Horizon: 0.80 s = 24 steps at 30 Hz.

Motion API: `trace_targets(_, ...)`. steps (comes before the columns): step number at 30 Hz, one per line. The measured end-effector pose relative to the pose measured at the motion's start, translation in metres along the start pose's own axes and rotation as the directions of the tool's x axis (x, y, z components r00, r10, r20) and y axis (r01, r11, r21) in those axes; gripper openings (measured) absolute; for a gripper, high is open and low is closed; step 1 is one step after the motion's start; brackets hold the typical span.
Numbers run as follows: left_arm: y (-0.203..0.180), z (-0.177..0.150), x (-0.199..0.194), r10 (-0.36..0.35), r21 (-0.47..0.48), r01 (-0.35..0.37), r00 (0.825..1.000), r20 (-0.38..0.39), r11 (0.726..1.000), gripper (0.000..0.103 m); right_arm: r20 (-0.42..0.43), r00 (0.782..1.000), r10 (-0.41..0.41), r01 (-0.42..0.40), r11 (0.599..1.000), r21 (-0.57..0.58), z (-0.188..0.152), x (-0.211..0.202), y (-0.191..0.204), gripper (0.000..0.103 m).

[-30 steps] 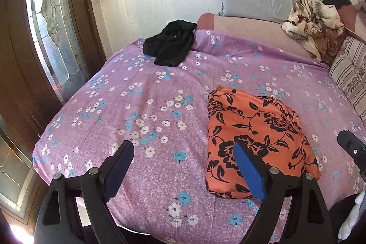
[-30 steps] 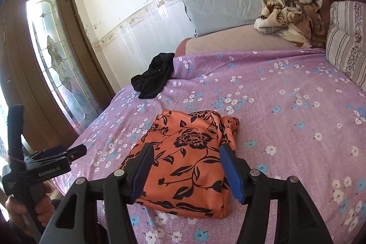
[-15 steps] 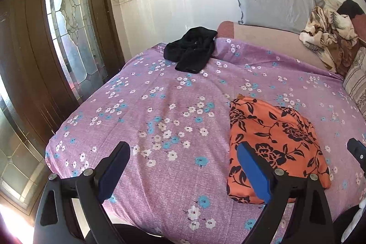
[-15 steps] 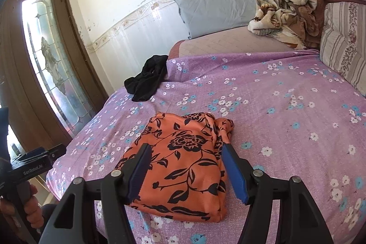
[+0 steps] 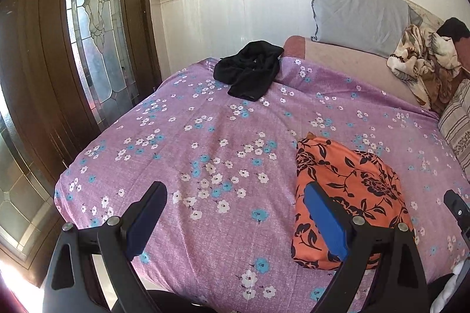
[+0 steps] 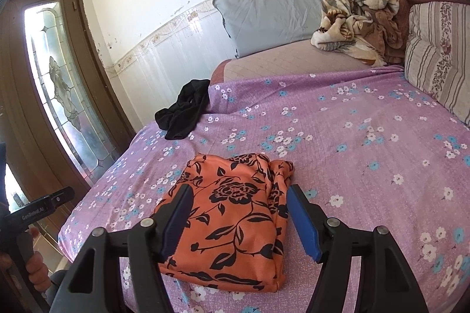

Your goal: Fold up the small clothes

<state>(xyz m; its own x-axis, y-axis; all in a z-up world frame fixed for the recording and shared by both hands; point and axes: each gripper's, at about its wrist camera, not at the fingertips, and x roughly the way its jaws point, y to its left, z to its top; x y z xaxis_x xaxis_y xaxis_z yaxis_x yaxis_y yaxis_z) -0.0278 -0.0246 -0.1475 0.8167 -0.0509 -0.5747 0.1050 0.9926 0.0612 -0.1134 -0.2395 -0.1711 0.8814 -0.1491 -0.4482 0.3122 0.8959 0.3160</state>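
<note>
A folded orange garment with black flowers (image 6: 232, 213) lies near the front edge of the purple flowered bed sheet (image 6: 367, 136). My right gripper (image 6: 239, 189) hovers just in front of it. Its jaws are opening and the garment shows between the blue pads, which do not press it. My left gripper (image 5: 235, 189) hangs open and empty over bare sheet, with the orange garment (image 5: 346, 189) to its right. A crumpled black garment (image 5: 249, 69) lies at the far left corner of the sheet. In the right wrist view a hand holds the left gripper (image 6: 35, 210) off the bed's left side.
A grey pillow (image 6: 270, 10) leans on the wall behind the bed. A crumpled beige blanket (image 6: 358, 16) and a striped pillow (image 6: 437, 54) fill the far right. A wooden door with patterned glass (image 5: 97, 19) stands to the left.
My left gripper has drawn back and risen a little, so the bed looks farther away. My right gripper's jaws have widened slightly. Both garments lie as before.
</note>
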Motion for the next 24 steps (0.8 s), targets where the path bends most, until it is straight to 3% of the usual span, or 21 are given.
trace_targets(9, 0.007, 0.006, -0.016, 0.037, -0.020, -0.036, 0.997, 0.060, 0.999, 0.095, 0.044, 0.999, 0.014, -0.012, 0.998, -0.062, 0.000, -0.008, 0.013, 0.070)
trace_targets(24, 0.006, 0.005, -0.021, 0.031, -0.011, -0.030, 0.998, 0.063, 0.999, 0.095, 0.087, 0.996, 0.029, -0.023, 0.998, -0.064, 0.001, -0.018, 0.014, 0.070)
